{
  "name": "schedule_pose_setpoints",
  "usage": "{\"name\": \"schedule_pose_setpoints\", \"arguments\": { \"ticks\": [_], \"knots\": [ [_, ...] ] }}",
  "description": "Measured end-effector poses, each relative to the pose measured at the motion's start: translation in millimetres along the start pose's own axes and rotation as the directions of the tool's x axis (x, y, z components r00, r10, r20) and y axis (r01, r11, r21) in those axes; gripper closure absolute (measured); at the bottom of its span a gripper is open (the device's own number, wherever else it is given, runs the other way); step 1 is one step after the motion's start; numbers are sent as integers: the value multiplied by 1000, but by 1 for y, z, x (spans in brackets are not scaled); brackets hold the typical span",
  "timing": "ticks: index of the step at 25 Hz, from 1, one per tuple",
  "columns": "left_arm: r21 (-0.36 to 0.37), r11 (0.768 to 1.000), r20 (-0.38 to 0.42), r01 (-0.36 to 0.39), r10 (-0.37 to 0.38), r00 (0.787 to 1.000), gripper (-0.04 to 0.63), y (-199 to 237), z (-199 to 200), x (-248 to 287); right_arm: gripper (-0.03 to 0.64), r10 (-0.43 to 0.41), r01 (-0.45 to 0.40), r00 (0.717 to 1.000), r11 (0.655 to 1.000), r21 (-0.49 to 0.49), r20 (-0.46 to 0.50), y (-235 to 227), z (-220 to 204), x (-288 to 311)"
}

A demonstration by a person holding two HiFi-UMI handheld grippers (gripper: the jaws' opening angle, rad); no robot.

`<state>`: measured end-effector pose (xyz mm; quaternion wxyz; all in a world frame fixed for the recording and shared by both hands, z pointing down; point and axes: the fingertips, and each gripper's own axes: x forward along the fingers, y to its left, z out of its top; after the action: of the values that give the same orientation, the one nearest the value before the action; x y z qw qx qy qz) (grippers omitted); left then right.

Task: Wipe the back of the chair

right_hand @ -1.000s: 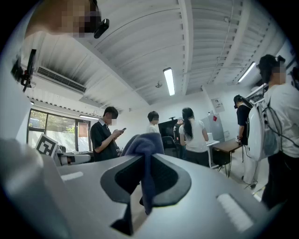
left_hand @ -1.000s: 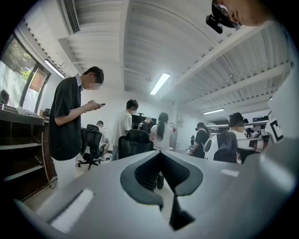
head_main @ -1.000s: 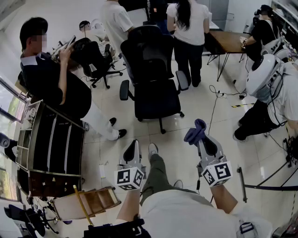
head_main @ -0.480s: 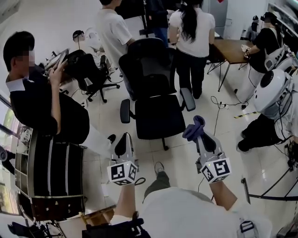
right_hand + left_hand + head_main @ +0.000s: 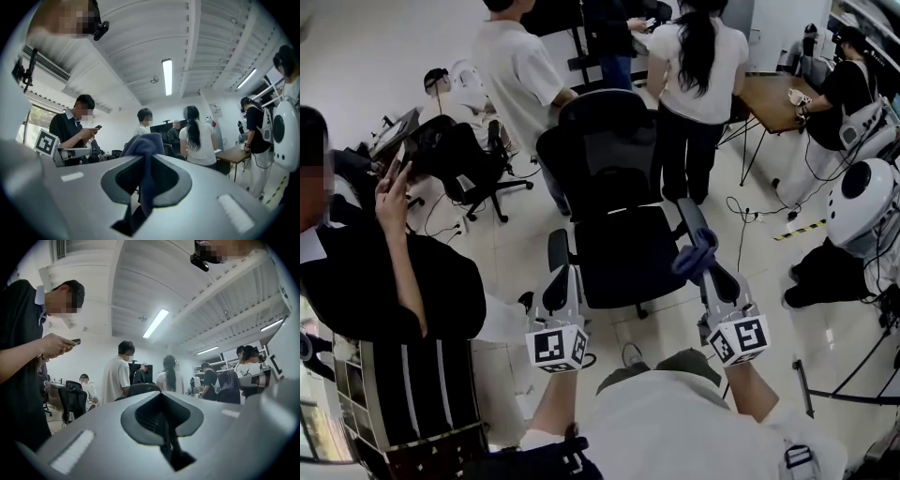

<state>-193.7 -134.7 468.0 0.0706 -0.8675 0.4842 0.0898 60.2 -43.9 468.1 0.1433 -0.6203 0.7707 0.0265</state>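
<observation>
I have both grippers held out in front of the black office chair (image 5: 623,248), one at each front corner of its seat. The chair faces me, and its back (image 5: 609,141) stands upright on the far side of the seat, well apart from both grippers.

My right gripper (image 5: 709,270) is clenched on a dark blue cloth (image 5: 692,255). In the right gripper view the cloth (image 5: 146,150) is pinched between the jaws and bunches up above them. From the head view it hangs near the chair's right armrest (image 5: 689,220); I cannot tell whether it touches it. It is not on the chair's back.

My left gripper (image 5: 561,281) sits just beside the left armrest (image 5: 555,251). In the left gripper view its jaws are pressed together with nothing between them.

Behind the chair stand two people in white shirts, one (image 5: 517,70) to the left and one with long dark hair (image 5: 701,66) to the right. At my left a person in a dark shirt (image 5: 380,281) holds a phone (image 5: 397,159) up. A second black chair (image 5: 459,164) stands further left, and a wooden table (image 5: 769,94) is at the far right on the pale floor (image 5: 750,244).
</observation>
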Motion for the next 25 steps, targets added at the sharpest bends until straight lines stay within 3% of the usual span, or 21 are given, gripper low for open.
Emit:
{"name": "schedule_pose_setpoints", "arguments": {
  "ticks": [4,14,21,25],
  "knots": [
    [-27,1000,-17,12,-13,1000,595,28,-10,24,577,-28,28,999,1000,-11,-29,9,-10,35],
    [-62,998,-51,-10,7,999,595,11,-19,62,578,39,-39,998,999,5,-51,-35,-21,97],
    [-50,999,-33,-20,19,999,595,-11,-11,67,578,109,-96,986,990,102,-127,-69,-114,295],
    [-38,995,-63,-92,89,994,595,-14,-20,42,577,108,-90,965,992,85,-240,-66,-167,404]
  ]
}}
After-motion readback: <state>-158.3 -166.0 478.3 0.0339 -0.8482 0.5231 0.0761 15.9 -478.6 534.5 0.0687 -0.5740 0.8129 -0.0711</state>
